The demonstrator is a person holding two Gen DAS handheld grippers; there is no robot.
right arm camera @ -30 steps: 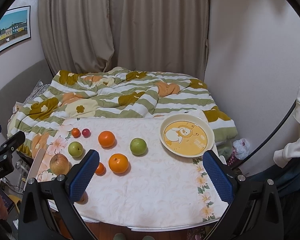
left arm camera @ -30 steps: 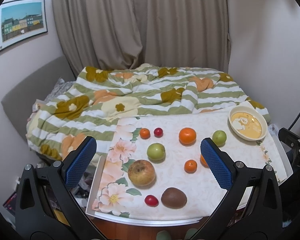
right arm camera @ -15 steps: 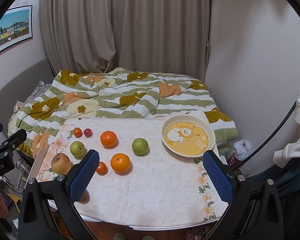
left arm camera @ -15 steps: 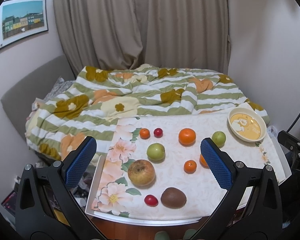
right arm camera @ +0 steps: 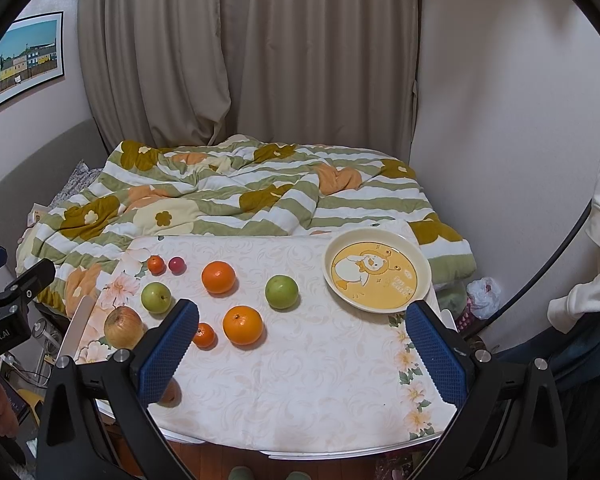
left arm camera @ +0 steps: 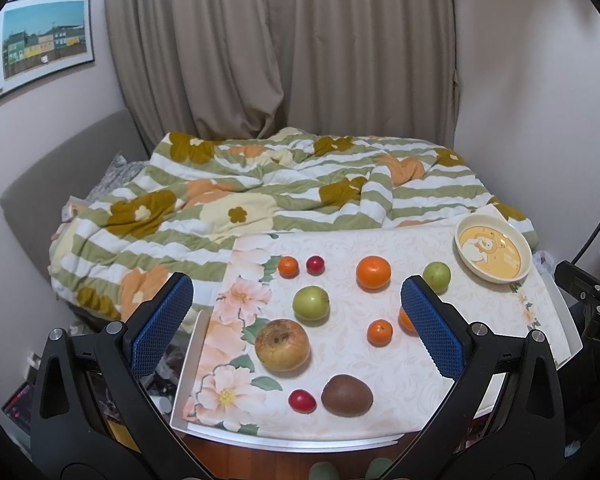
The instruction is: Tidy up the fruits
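Observation:
Several fruits lie loose on a white floral table [left arm camera: 380, 412]: a brownish apple [left arm camera: 282, 344], a kiwi [left arm camera: 347, 395], a red plum [left arm camera: 302, 401], two green apples [left arm camera: 310, 303] [right arm camera: 281, 291], large oranges [left arm camera: 373, 272] [right arm camera: 243, 325], small tangerines [left arm camera: 379, 332] [left arm camera: 288, 267]. A yellow cartoon plate [right arm camera: 377, 270] stands empty at the far right; it also shows in the left wrist view [left arm camera: 492, 254]. My left gripper [left arm camera: 298, 328] is open above the table's near left. My right gripper [right arm camera: 302, 354] is open above the near right.
A bed with a green striped floral quilt [left arm camera: 284, 200] lies behind the table. Curtains [right arm camera: 252, 60] hang at the back wall. Clutter sits on the floor left of the table. A white bag [right arm camera: 482, 292] lies at the right.
Both grippers have drifted slightly; the table and fruits have shifted a little in both views. No fruit has moved. Both stay open.

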